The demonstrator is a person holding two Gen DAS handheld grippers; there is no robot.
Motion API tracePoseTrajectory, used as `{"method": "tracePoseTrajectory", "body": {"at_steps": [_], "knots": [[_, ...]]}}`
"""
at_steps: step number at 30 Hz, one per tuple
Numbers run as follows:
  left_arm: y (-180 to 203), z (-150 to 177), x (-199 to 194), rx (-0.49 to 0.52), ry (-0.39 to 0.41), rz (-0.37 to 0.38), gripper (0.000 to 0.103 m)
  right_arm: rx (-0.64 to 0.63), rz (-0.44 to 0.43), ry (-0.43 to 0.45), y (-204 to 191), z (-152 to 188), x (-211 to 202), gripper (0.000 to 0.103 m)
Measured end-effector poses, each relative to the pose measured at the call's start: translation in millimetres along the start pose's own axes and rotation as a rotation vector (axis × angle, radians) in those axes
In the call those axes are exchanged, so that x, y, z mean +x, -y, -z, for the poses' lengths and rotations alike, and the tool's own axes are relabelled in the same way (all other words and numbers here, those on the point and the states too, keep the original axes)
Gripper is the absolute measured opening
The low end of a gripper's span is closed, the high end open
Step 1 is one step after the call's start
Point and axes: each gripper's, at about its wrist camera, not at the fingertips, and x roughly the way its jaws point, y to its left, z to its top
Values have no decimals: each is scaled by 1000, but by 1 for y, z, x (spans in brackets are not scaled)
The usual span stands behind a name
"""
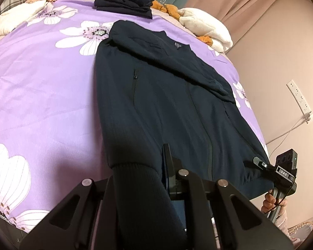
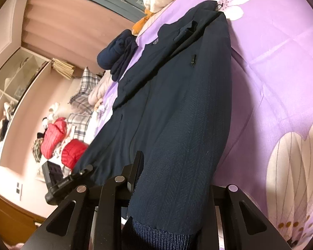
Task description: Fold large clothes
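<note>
Gripping the jacket (image 1: 156, 104) hem, left tongs (image 1: 135, 187) and right tongs (image 2: 167, 198) were clamped on opposite bottom corners; its long axis ran away toward frame top.

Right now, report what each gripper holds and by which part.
Both grip the navy jacket by its ribbed bottom hem: left gripper at one corner, right gripper at the other.

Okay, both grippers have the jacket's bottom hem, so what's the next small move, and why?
Probably lift the hem and carry it toward the collar, folding the navy jacket in half. The left gripper and right gripper each pinch a ribbed hem corner, a sleeve already lies across the chest, and the jacket is flat on the purple bedspread.
</note>
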Motion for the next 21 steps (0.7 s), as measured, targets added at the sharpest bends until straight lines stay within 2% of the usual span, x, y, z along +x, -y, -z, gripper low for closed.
{"method": "tracePoseTrajectory", "body": {"at_steps": [21], "knots": [[10, -4, -11, 43, 58, 7, 11, -14, -29, 20, -6, -3, -4, 26]]}}
